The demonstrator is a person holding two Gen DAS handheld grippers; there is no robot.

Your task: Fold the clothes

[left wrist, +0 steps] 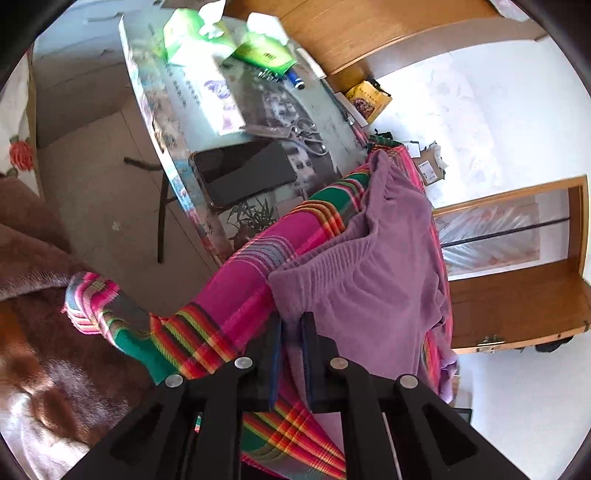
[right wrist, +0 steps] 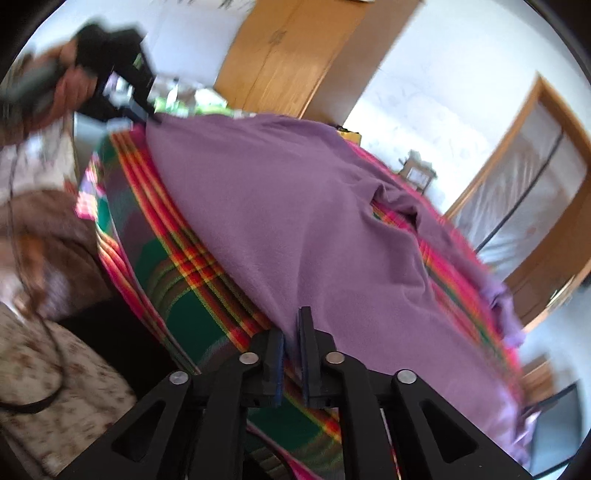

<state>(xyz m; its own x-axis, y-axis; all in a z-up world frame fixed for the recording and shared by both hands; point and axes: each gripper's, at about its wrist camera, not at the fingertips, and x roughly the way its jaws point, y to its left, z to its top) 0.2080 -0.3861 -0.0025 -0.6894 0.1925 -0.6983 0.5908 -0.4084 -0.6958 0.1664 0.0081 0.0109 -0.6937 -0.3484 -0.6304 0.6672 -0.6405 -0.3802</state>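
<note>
Now we clamp both jaws on the purple knit garment [left wrist: 369, 266] over the striped plaid cloth [left wrist: 236, 266]; green tissue packs [left wrist: 195, 33] hold white tissues.

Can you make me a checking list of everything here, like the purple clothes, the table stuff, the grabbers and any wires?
Surface: striped plaid cloth spread under the work.
Job's things: purple garment lying spread and rumpled on the cloth.
Clutter: phone, scissors, green tissue packs on the side table.
Grippers: left gripper jaws pinch the garment's ribbed edge; right gripper jaws narrow at the garment's near edge, grip unclear.
Cables: dark cord at left.
Surroundings: wooden cabinet, brown blanket.
</note>
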